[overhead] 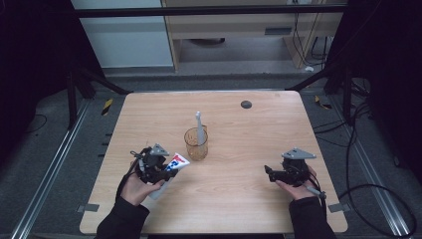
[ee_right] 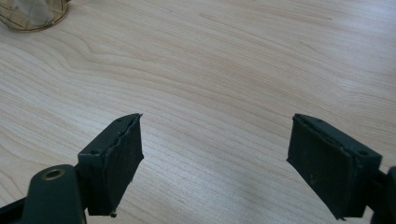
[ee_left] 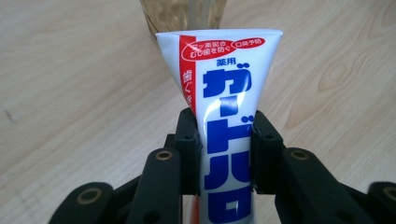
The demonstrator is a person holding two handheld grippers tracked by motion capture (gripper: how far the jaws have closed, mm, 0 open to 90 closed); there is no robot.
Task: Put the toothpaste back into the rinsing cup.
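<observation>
A white toothpaste tube with blue and red lettering is clamped between the jaws of my left gripper. In the high view the left gripper holds the tube at the table's front left, its flat end pointing at an amber cup. A grey-white toothbrush stands in the cup. The cup's base lies just beyond the tube's end. My right gripper hovers at the front right, jaws wide apart with bare wood between them.
A small dark round disc lies near the table's far edge. The cup's base sits at the top left of the right gripper view. Cables and metal rails run along the floor on both sides.
</observation>
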